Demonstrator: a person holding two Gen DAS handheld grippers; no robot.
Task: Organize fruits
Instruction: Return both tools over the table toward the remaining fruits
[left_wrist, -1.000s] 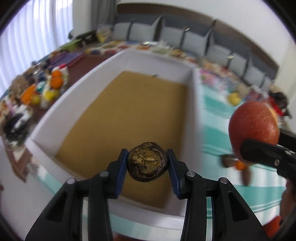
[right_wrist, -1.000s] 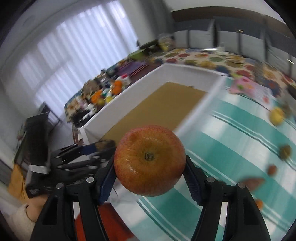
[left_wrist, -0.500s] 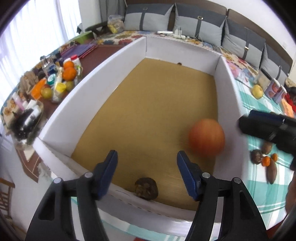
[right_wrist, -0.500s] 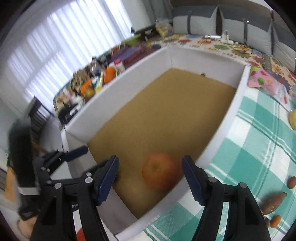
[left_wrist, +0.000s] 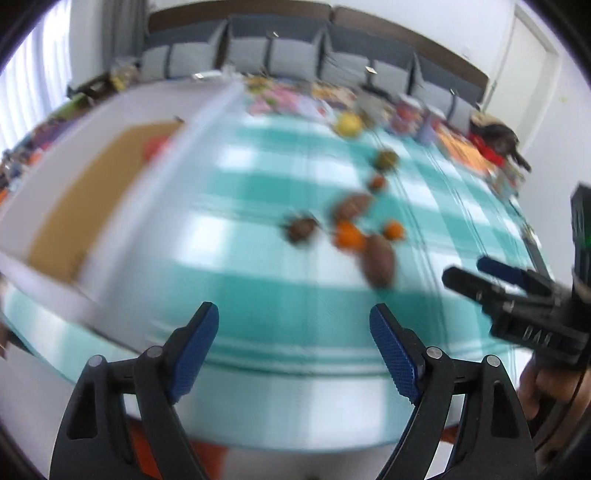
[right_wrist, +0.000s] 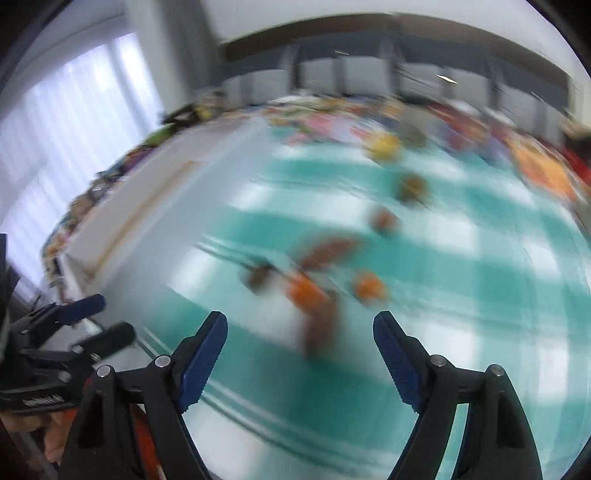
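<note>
swinging away from the white box (left_wrist: 122, 192), both views now face the loose fruit on the teal checked cloth (left_wrist: 258, 280) of the bench. a second ago the left gripper (left_wrist: 294, 341) pinched a dark wrinkled fruit and the right gripper (right_wrist: 300, 349) carried a red apple over the box; half a second ago both had been let go inside it. the jaws of both have just been opening and now stand wide, with nothing between the pads. that reads as one deposit done and the hands heading back for the next pair.

the remaining fruit sits in a cluster ahead: a dark round fruit (left_wrist: 301, 229), a larger orange one (left_wrist: 347, 236), a smaller orange one (left_wrist: 393, 229), two long brown pieces (left_wrist: 378, 260), and farther off a yellow fruit (left_wrist: 347, 123). motion blur is heavy, so what kind each one is i can only guess.

the left view alone looks into the box: its tan floor, and a reddish smear (left_wrist: 157, 147) that is probably the apple; the dark fruit dropped there is not visible. it also catches the right gripper at its right edge, held by a hand (left_wrist: 543, 387). the right view shows only the box's outer wall, but has the left gripper low at its left, and puts the nearest brown piece and the orange just ahead of its own open jaws.
</note>
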